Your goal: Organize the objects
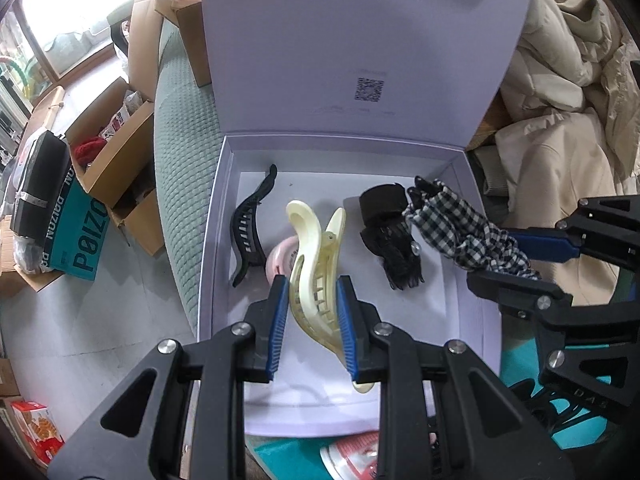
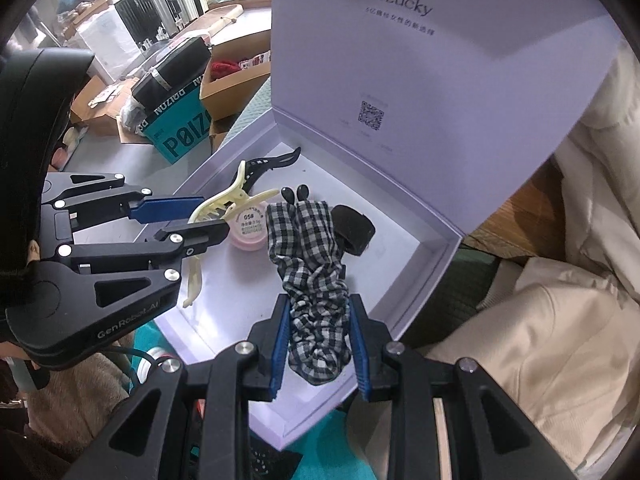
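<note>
Left hand-held gripper (image 1: 313,312) angled steeply down, clamped on a cream hair claw (image 1: 316,276) above the open white box (image 1: 218,208), right hand-held gripper (image 2: 319,344) alongside, likewise tilted, gripping a checked scrunchie clip (image 2: 310,264) over the box floor.

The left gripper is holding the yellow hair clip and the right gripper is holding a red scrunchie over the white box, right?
Not quite: the scrunchie in the right gripper is black-and-white checked, not red, as the right wrist view shows. The left gripper does hold the yellow hair clip over the white box.
</note>
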The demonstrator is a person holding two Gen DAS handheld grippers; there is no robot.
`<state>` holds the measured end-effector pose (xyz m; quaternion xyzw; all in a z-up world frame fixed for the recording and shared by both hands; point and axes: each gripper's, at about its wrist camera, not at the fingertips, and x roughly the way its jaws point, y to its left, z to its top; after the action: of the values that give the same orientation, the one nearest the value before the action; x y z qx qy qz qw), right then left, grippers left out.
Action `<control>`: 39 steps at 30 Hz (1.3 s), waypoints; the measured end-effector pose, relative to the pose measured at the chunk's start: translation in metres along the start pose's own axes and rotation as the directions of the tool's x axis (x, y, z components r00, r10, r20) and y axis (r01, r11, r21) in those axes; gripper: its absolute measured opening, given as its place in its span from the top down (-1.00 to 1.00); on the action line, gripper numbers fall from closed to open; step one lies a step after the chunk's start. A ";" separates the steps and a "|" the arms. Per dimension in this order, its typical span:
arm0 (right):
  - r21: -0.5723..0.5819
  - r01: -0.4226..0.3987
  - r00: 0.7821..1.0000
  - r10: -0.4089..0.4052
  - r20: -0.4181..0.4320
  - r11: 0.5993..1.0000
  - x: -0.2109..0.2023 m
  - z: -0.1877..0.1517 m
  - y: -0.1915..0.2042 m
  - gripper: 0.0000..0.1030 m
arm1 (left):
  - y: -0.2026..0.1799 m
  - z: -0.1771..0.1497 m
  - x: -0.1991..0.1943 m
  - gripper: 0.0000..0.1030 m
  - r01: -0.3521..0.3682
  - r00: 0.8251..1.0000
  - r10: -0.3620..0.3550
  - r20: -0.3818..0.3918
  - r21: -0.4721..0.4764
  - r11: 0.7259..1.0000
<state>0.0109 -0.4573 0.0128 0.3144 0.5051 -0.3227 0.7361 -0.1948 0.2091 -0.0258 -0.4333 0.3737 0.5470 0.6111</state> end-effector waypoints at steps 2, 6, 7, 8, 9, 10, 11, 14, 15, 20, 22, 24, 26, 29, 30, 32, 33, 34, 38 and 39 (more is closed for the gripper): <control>0.003 -0.001 1.000 0.001 0.001 1.000 0.005 0.004 0.000 0.46 | 0.004 0.002 0.005 0.56 0.001 1.000 -0.001 0.005 -0.002 1.000; 0.013 0.001 1.000 -0.001 0.005 1.000 0.015 0.014 0.001 0.47 | 0.012 0.006 0.013 0.56 0.008 1.000 -0.007 0.013 -0.014 1.000; 0.016 0.003 1.000 -0.003 0.005 1.000 0.018 0.016 0.001 0.46 | 0.013 0.007 0.015 0.56 0.007 1.000 -0.007 0.015 -0.016 1.000; 0.019 0.005 1.000 -0.005 0.006 1.000 0.020 0.018 0.000 0.46 | 0.015 0.009 0.017 0.56 0.006 1.000 -0.006 0.019 -0.018 1.000; 0.022 0.003 1.000 -0.003 0.009 1.000 0.022 0.020 0.000 0.46 | 0.017 0.010 0.019 0.56 0.004 1.000 -0.003 0.023 -0.020 1.000; 0.024 -0.002 1.000 0.002 0.013 1.000 0.023 0.023 0.000 0.46 | 0.019 0.011 0.020 0.56 0.005 1.000 -0.004 0.027 -0.021 1.000; 0.026 -0.006 1.000 0.006 0.017 1.000 0.024 0.025 -0.001 0.46 | 0.021 0.013 0.022 0.56 0.007 0.999 -0.006 0.034 -0.023 1.000; 0.024 -0.005 1.000 0.004 0.027 1.000 0.028 0.032 0.000 0.46 | 0.027 0.016 0.026 0.56 0.014 0.999 -0.012 0.047 -0.037 0.999; 0.022 -0.003 0.999 0.002 0.032 1.000 0.030 0.035 0.000 0.46 | 0.029 0.017 0.027 0.56 0.016 0.999 -0.014 0.050 -0.043 0.999; 0.003 -0.001 0.999 0.001 0.047 1.000 0.038 0.046 0.000 0.46 | 0.035 0.024 0.033 0.56 0.022 0.998 -0.018 0.068 -0.055 0.998; 0.005 -0.004 0.999 0.004 0.043 1.000 0.043 0.049 -0.002 0.46 | 0.035 0.026 0.035 0.56 0.014 0.997 -0.011 0.075 -0.040 0.999; 0.005 -0.004 0.999 0.003 0.041 1.000 0.047 0.051 -0.002 0.46 | 0.034 0.027 0.038 0.56 0.014 0.997 -0.012 0.081 -0.025 1.000; 0.001 0.000 0.999 0.000 0.039 1.000 0.051 0.051 -0.002 0.46 | 0.034 0.030 0.041 0.56 0.017 0.996 -0.015 0.086 -0.023 1.000; 0.004 0.001 0.999 -0.001 0.040 1.000 0.055 0.049 -0.004 0.46 | 0.033 0.032 0.045 0.55 0.030 0.994 -0.028 0.101 -0.023 0.999; 0.014 -0.003 0.999 0.002 0.040 1.000 0.058 0.049 -0.006 0.46 | 0.032 0.032 0.046 0.56 0.035 0.994 -0.032 0.105 -0.022 0.999; 0.029 -0.007 0.999 0.006 0.033 1.000 0.062 0.049 -0.010 0.46 | 0.029 0.032 0.050 0.55 0.041 0.994 -0.040 0.102 -0.005 0.999; 0.033 -0.005 0.999 0.004 0.032 0.999 0.063 0.048 -0.012 0.46 | 0.027 0.032 0.053 0.55 0.037 0.995 -0.038 0.095 0.009 0.999; 0.037 -0.005 0.999 0.004 0.032 0.999 0.064 0.047 -0.013 0.46 | 0.026 0.032 0.055 0.56 0.036 0.995 -0.037 0.090 0.015 0.999; 0.034 -0.006 0.999 0.004 0.041 0.999 0.064 0.046 -0.016 0.46 | 0.028 0.029 0.060 0.56 0.073 0.995 -0.073 0.067 0.000 0.997; 0.034 -0.004 0.999 0.002 0.042 0.999 0.064 0.045 -0.015 0.46 | 0.029 0.028 0.062 0.56 0.083 0.995 -0.082 0.061 -0.009 0.997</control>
<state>0.0415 -0.5121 -0.0363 0.3209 0.4835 -0.3366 0.7416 -0.2166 0.2575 -0.0772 -0.4350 0.3338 0.5363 0.6417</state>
